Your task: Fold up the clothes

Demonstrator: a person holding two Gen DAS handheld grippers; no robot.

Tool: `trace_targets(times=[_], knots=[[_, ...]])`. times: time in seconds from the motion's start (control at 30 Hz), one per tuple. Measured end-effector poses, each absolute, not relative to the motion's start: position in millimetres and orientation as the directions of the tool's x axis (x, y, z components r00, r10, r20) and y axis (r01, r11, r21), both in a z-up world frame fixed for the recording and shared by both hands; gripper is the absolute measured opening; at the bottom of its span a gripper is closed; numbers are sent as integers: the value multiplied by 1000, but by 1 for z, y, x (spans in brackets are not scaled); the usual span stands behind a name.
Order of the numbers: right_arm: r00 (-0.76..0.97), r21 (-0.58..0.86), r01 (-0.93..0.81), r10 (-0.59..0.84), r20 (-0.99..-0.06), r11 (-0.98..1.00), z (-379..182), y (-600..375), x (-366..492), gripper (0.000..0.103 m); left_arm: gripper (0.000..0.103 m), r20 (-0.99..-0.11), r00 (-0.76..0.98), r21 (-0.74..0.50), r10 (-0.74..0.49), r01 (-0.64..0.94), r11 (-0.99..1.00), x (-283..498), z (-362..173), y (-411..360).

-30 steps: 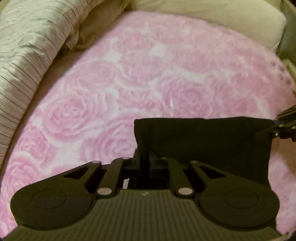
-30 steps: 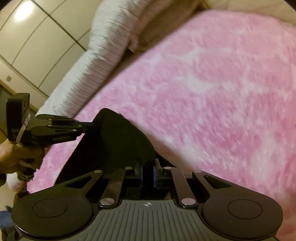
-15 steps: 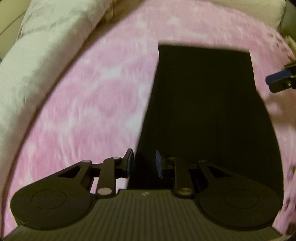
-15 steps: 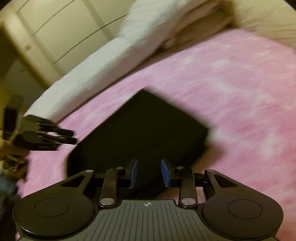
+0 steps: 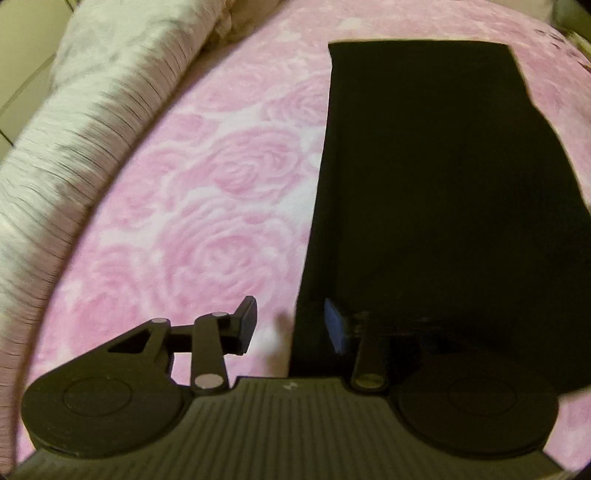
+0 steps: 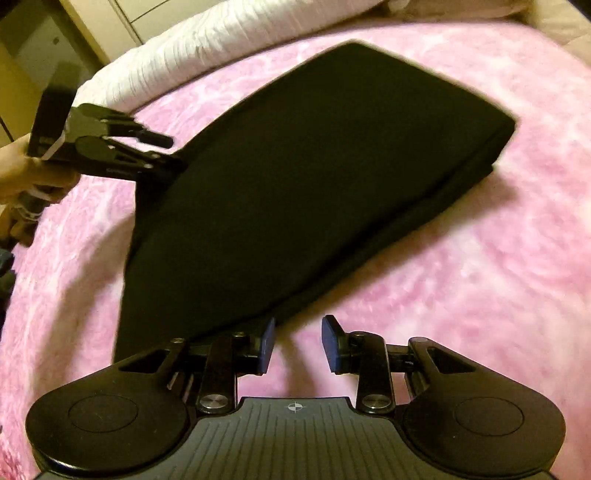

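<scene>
A black garment (image 5: 436,177) lies folded into a long flat rectangle on the pink rose-patterned blanket (image 5: 207,206). My left gripper (image 5: 291,325) is open at the garment's near left corner. Its left finger is over the blanket and its right finger over the cloth, holding nothing. In the right wrist view the same garment (image 6: 314,184) stretches away to the upper right. My right gripper (image 6: 299,345) is open just off the garment's near edge, with only blanket between its fingers. The left gripper (image 6: 177,155), held by a hand (image 6: 22,177), shows at the garment's left corner.
A cream striped duvet (image 5: 74,147) is bunched along the left side of the bed and also shows as a pale duvet roll (image 6: 221,48) at the far side. Pale wardrobe doors (image 6: 110,14) stand behind it. Pink blanket (image 6: 480,277) spreads to the right of the garment.
Both grippers were shut on the lifted black garment; they have let go and opened. The garment now lies flat, and both grippers have drawn back to its near edge.
</scene>
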State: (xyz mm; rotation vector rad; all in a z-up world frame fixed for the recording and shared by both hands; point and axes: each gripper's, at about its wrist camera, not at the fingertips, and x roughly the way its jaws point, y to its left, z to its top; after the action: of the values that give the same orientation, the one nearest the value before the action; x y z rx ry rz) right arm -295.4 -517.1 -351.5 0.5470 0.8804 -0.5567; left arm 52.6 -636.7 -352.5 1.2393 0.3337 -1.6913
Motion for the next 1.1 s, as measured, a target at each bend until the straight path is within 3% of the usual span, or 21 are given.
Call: trace_targets(times=[0.1, 0.17, 0.23, 0.37, 0.53, 0.6, 0.63, 0.67, 0.77, 1.1], knots=[[470, 142, 662, -259, -844, 735, -342, -494, -299, 38, 36, -819, -5, 386, -574, 736, -556, 55, -347, -607], [449, 30, 604, -309, -838, 797, -332, -456, -274, 58, 36, -805, -9, 476, -593, 587, -655, 49, -353, -573], [434, -67, 533, -341, -834, 844, -331, -421, -250, 64, 41, -785, -27, 554, -619, 417, -721, 42, -368, -544], [360, -267, 421, -430, -828, 867, -365, -378, -202, 64, 43, -707, -86, 680, -702, 192, -708, 31, -405, -520], [243, -551, 274, -611, -753, 788, -422, -361, -172, 64, 47, -632, -145, 765, -761, 35, -643, 35, -438, -518], [240, -624, 227, -664, -708, 748, -435, -359, -171, 60, 39, -607, -174, 789, -775, -21, -614, 40, -447, -516], [238, -640, 217, -675, -698, 737, -437, -360, -172, 50, 25, -595, -189, 800, -781, -49, -598, 43, -452, -515], [235, -658, 198, -687, -688, 727, -440, -362, -177, 38, 20, -587, -171, 809, -792, -79, -583, 44, -457, -513], [258, -680, 151, -693, -673, 717, -440, -367, -193, 18, 14, -587, -146, 808, -796, -49, -587, 42, -457, -514], [189, -693, 39, -686, -702, 720, -378, -419, -315, 14, 9, -718, -223, 634, -659, 183, -752, -80, -399, -458]])
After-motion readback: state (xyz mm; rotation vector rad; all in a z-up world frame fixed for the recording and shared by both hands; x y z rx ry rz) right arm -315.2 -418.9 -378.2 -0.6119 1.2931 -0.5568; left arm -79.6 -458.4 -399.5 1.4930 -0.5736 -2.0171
